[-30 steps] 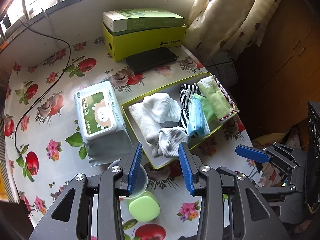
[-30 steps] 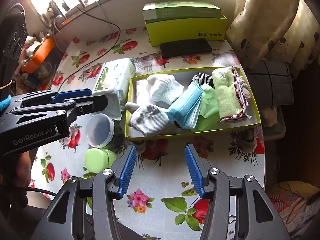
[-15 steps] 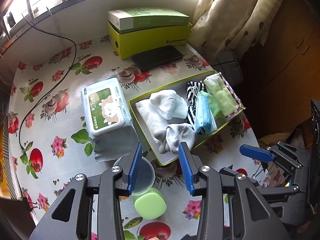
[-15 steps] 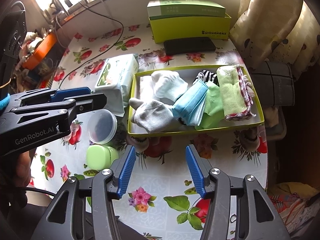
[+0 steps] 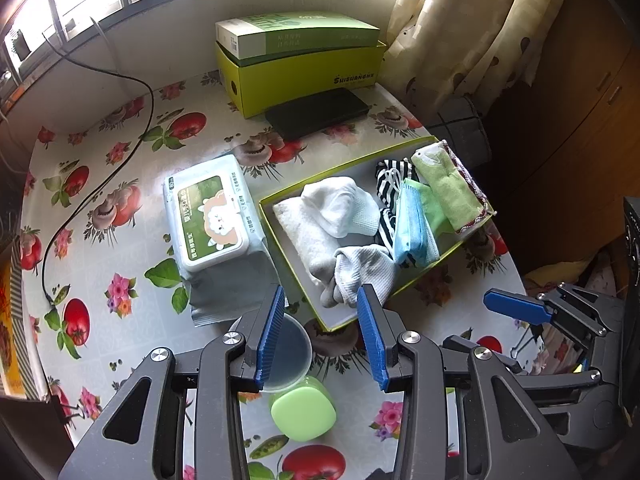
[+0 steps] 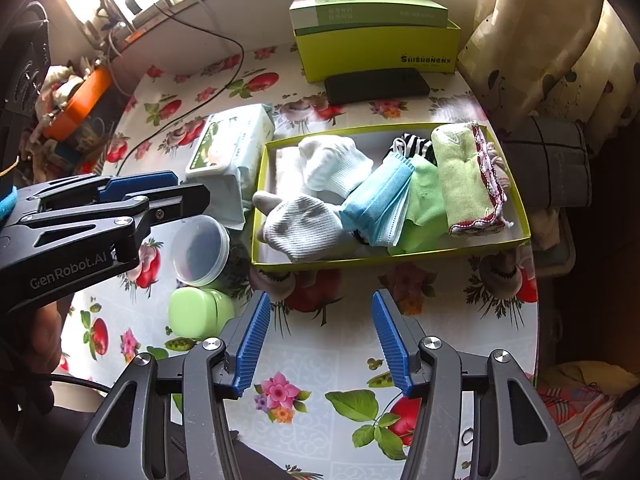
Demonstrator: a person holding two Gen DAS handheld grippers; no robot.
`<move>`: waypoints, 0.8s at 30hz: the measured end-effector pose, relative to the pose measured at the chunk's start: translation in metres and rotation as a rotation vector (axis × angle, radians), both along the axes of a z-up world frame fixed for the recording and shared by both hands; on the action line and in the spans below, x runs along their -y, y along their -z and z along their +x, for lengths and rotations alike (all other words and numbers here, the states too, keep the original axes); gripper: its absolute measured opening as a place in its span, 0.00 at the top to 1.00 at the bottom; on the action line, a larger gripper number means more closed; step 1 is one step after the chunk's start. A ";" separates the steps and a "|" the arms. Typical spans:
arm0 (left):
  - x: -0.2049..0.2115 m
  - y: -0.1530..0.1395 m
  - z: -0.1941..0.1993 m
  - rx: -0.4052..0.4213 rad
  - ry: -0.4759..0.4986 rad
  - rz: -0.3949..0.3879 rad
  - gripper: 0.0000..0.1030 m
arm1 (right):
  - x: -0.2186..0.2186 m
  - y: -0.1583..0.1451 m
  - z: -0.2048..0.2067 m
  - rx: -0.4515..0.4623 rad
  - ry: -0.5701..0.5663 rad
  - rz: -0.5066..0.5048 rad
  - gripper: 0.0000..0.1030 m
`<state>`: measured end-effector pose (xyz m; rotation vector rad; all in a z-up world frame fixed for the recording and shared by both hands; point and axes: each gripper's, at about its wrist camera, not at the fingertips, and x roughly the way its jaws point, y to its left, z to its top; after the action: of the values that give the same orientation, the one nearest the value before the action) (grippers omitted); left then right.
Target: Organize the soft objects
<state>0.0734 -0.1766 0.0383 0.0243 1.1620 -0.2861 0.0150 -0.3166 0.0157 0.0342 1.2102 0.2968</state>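
A flower-and-tomato patterned table (image 6: pixel 420 320) seen from above, with a shallow yellow-green tray (image 6: pixel 400 258) as the landmark.

To the left of the tray, just beside its left wall, lies a pack of wet wipes (image 5: pixel 210 216). Near the tray's front-left corner stand a clear round lid (image 6: pixel 200 250) and a green pot (image 6: pixel 196 312).

Inside the tray, from left to right: white socks (image 6: pixel 334 168), with a grey-white sock (image 6: pixel 304 226) in front of them, its toe poking over the tray's left wall; a blue face mask (image 6: pixel 378 204) leaning on a light green cloth (image 6: pixel 424 208); a black-and-white striped item (image 5: pixel 390 174) mostly hidden behind the mask; and a folded green towel with a dark red trim (image 6: pixel 466 184) by the right wall.

Behind the tray sit a dark flat case (image 6: pixel 376 86) and stacked green boxes (image 6: pixel 376 40).

The left gripper (image 5: pixel 320 336) hangs over the tray's front-left corner, jaws apart, holding nothing. The right gripper (image 6: pixel 320 342) hangs over the bare table in front of the tray, jaws apart and empty.
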 end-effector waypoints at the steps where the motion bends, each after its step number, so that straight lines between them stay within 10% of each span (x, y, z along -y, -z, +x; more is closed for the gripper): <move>1: 0.000 0.001 0.000 -0.001 -0.001 0.001 0.62 | 0.000 0.000 0.000 -0.001 -0.001 0.000 0.48; 24: 0.007 0.009 0.001 -0.030 0.005 0.028 0.62 | 0.001 0.006 -0.001 -0.001 0.000 0.004 0.47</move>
<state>0.0743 -0.1834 0.0298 0.0471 1.1954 -0.2752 0.0139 -0.3175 0.0100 0.0380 1.2108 0.2988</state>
